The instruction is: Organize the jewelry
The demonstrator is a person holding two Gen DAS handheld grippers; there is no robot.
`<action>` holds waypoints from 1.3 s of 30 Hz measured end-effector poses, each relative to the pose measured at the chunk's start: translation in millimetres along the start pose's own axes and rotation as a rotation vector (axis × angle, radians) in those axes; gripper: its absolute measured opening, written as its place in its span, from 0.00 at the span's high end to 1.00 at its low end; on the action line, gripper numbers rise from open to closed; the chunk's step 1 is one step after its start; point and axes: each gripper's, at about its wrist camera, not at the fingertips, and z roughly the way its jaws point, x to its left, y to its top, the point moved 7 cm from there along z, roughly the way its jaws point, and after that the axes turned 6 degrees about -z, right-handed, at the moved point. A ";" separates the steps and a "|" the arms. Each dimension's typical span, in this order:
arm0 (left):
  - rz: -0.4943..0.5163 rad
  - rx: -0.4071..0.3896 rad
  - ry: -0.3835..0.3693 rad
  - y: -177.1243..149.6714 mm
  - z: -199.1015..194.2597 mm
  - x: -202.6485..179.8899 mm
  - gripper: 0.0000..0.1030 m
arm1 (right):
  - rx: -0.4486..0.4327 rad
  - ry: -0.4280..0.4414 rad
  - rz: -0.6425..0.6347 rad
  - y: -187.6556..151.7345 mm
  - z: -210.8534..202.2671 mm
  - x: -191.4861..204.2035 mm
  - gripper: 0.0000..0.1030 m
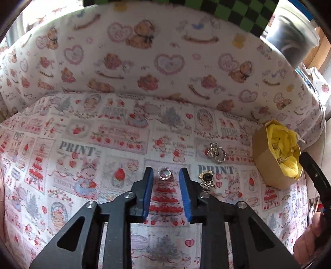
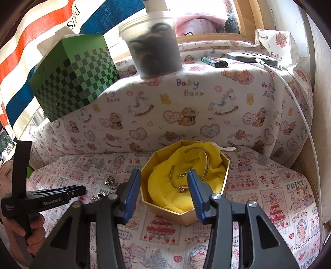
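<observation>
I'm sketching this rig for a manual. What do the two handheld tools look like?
Both are matte black linkage frames with silver pivot bolts and two ribbed blue finger pads. The left tool, seen side-on, has a pistol grip, white "GenRobot.AI" lettering and a bare hand holding it.

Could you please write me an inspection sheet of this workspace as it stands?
Surface: printed cloth, wrinkled.
Job's things: gold box with yellow cloth holding two bangles; ring, black charm and silver charm loose on the cloth.
Clutter: green checked box, plastic tub, lighter.
Grippers: left gripper jaws open around the ring; right gripper open over the gold box.
Cables: white cable.
Surroundings: window frame.
</observation>
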 end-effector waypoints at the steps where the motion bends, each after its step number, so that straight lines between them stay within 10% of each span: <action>1: 0.000 0.007 -0.003 -1.7 1.0 -1.1 0.78 | 0.000 -0.002 -0.002 0.0 0.1 0.2 0.57; 13: 0.019 -0.014 0.027 3.7 8.8 -7.4 0.90 | -0.001 -0.007 -0.028 -2.6 0.6 4.8 0.57; 22: -0.019 -0.178 -0.017 25.9 -47.5 11.2 0.90 | 0.011 0.080 -0.068 -2.0 -12.2 43.3 0.57; 31: -0.070 -0.179 0.001 35.3 -42.2 32.4 0.90 | 0.211 0.088 -0.163 0.2 50.4 105.4 0.58; 39: -0.110 -0.141 0.015 37.8 -28.2 50.9 0.90 | 0.289 0.032 -0.229 -5.4 99.4 122.6 0.78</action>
